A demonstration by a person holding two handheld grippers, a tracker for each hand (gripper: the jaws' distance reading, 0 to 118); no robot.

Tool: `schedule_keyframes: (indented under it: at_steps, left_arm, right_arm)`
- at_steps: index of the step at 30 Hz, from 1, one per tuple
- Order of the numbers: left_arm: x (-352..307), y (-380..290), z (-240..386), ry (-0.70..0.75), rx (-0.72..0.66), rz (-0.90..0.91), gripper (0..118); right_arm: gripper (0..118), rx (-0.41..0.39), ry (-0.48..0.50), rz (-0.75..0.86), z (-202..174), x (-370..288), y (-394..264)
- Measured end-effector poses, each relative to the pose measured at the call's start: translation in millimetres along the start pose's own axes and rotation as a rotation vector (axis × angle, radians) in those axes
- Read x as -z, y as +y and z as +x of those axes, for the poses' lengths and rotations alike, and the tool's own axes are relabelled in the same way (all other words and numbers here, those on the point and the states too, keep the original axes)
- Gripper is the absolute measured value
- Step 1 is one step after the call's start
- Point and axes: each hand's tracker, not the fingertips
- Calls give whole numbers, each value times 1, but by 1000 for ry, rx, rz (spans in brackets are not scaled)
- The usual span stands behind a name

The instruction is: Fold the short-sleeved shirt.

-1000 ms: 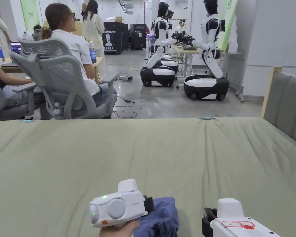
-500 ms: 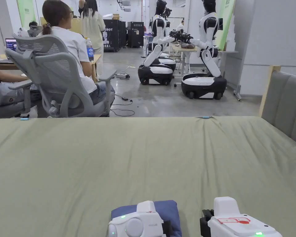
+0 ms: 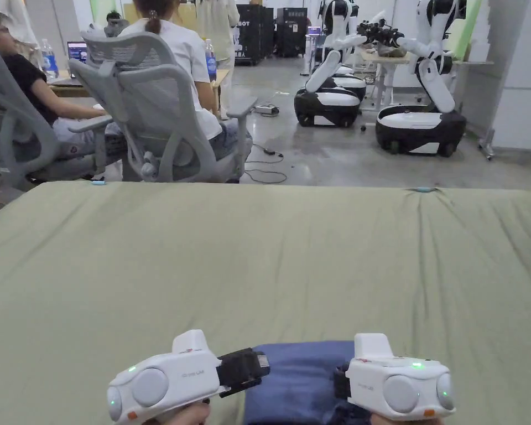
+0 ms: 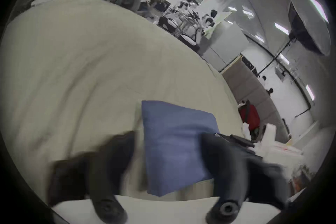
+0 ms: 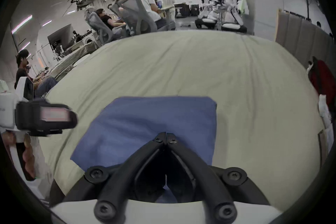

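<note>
We see the shirt [image 3: 297, 376] folded into a small blue rectangle, lying at the near edge of the sheet [image 3: 259, 260]. The right gripper [image 5: 166, 134] hovers over it with jaws pressed together on nothing. The left gripper [image 4: 167, 151] sits beside the shirt's left edge, jaws blurred but seemingly spread apart

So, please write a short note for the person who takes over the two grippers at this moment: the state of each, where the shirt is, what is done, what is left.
Left gripper: open, jaws apart over the left edge of the shirt, holding nothing.
Right gripper: shut, tips together over the shirt; whether it pinches cloth, I cannot tell.
Shirt: a compact blue rectangle on the green sheet, near edge, between the grippers.
Done: it looks folded.
Left: probably only smoothing and letting go.
</note>
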Motion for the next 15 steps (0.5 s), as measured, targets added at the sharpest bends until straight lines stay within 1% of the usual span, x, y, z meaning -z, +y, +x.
schedule_keyframes:
  at_steps: [1, 3, 5, 6, 8, 10, 11, 12, 13, 14, 15]
  left_arm:
    - [5, -2, -5, -18, -28, -5, 114]
    - [17, -6, -11, -79, -75, -26, 112]
    - [36, -11, -18, -125, -175, -103, 112]
    - [43, -14, -21, -147, -216, -111, 111]
    - [63, -22, -27, -208, -305, -115, 103]
    - [78, -28, -25, -332, -355, -121, 101]
    - [83, -31, -21, -339, -382, -119, 90]
    - [85, -32, -22, -330, -399, -98, 83]
    - [89, -32, -26, -334, -438, -92, 83]
    - [90, -32, -29, -263, -474, -109, 47]
    - [86, -31, -31, -218, -465, -106, 25]
  right_arm:
    - [0, 17, 2, -10, 7, 4, -3]
    - [0, 32, -6, -18, 16, 7, -6]
    - [0, 37, -12, -14, 21, 5, -9]
    - [0, 40, -11, -13, 23, 4, -9]
    - [0, 44, -9, -10, 24, -1, -10]
    - [0, 43, -7, -4, 25, -3, -11]
    - [0, 43, -8, -2, 24, -2, -12]
    - [0, 38, -17, -3, 21, -2, -12]
    - [0, 20, -31, -3, 16, -1, -12]
    - [0, -8, -43, 0, 9, -2, -11]
    - [0, -26, -41, 9, 2, -2, -10]
